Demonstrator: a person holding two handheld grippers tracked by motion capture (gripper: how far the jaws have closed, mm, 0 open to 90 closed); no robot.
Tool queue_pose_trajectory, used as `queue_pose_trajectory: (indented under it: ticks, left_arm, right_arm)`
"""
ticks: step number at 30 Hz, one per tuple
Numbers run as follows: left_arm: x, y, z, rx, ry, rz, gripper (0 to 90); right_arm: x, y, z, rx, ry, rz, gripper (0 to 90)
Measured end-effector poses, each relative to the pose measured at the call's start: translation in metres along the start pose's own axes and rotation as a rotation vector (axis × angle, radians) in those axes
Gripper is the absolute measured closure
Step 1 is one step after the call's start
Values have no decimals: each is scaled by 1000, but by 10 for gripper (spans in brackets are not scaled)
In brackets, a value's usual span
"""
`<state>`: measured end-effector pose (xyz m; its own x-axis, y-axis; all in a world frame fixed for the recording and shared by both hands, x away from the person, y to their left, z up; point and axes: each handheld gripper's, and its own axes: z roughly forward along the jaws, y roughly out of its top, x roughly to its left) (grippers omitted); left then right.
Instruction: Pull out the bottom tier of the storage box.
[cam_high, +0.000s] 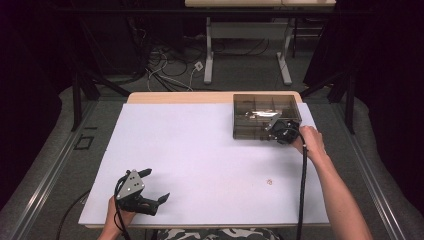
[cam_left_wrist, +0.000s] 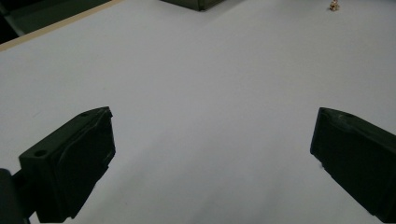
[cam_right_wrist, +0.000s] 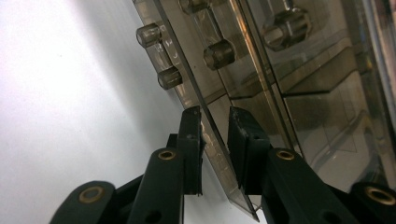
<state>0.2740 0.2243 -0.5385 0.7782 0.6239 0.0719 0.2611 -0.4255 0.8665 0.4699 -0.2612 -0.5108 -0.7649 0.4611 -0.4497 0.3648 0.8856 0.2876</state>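
A smoky see-through compartment box (cam_high: 260, 97) stands at the far right of the white mat (cam_high: 200, 150). My right gripper (cam_high: 274, 128) is at the box's near edge. In the right gripper view its jaws (cam_right_wrist: 215, 116) straddle a thin clear panel (cam_right_wrist: 219, 154) along the box's front edge, with the pads close against it. Round hinge-like studs (cam_right_wrist: 169, 77) show on that edge just beyond. My left gripper (cam_high: 156, 185) rests at the near left of the mat, wide open (cam_left_wrist: 212, 112) with bare mat between its jaws.
A tiny pale object (cam_high: 270, 182) lies on the mat at the near right, and in the left gripper view it is a speck (cam_left_wrist: 333, 5) far off. The box's corner (cam_left_wrist: 196, 3) shows at the top there. A cable (cam_high: 302, 190) trails along the right forearm.
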Motion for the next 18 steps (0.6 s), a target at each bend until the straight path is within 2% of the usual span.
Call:
queue_pose_trajectory:
  ticks: [2, 8, 13, 15, 18]
  left_arm:
    - [0, 0, 0, 1, 0, 1, 0]
    - [0, 0, 0, 2, 1, 2, 0]
    - [0, 0, 1, 3, 0, 4, 0]
    - [0, 0, 0, 0, -1, -1, 0]
    - [0, 0, 0, -1, 0, -1, 0]
  right_arm:
    - [1, 1, 1, 4, -14, -5, 753]
    - [3, 3, 4, 20, -15, -50, 759]
    - [5, 6, 7, 33, -10, -55, 766]
    - [5, 7, 8, 41, -14, -84, 771]
    - [6, 7, 8, 43, -15, -83, 775]
